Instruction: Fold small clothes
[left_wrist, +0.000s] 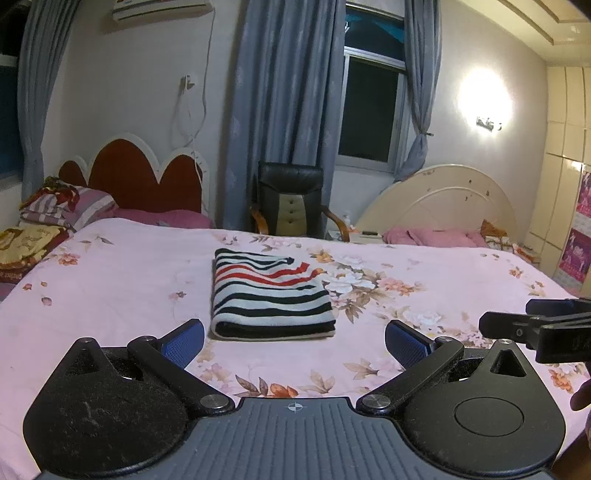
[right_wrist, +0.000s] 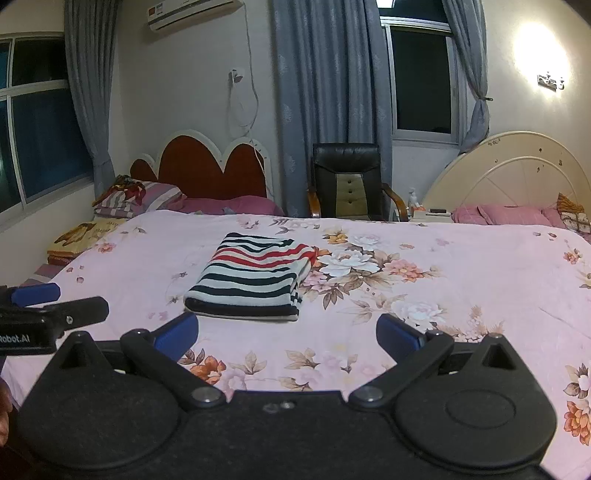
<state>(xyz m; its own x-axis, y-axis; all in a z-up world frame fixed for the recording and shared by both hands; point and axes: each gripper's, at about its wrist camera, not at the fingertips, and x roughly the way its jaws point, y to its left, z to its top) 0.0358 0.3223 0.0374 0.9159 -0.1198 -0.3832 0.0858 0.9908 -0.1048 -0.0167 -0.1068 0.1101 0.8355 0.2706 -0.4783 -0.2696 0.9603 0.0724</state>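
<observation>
A small striped garment, white with black and red stripes, lies folded into a neat rectangle on the pink floral bedspread. It also shows in the right wrist view. My left gripper is open and empty, held just in front of the garment's near edge. My right gripper is open and empty, a little to the right of the garment's near edge. The right gripper's side shows at the right edge of the left wrist view; the left gripper's side shows at the left edge of the right wrist view.
The bed stretches wide to both sides. Pillows and folded bedding lie at the far left by a red headboard. A black chair stands behind the bed. A cream headboard and pink pillows are at the far right.
</observation>
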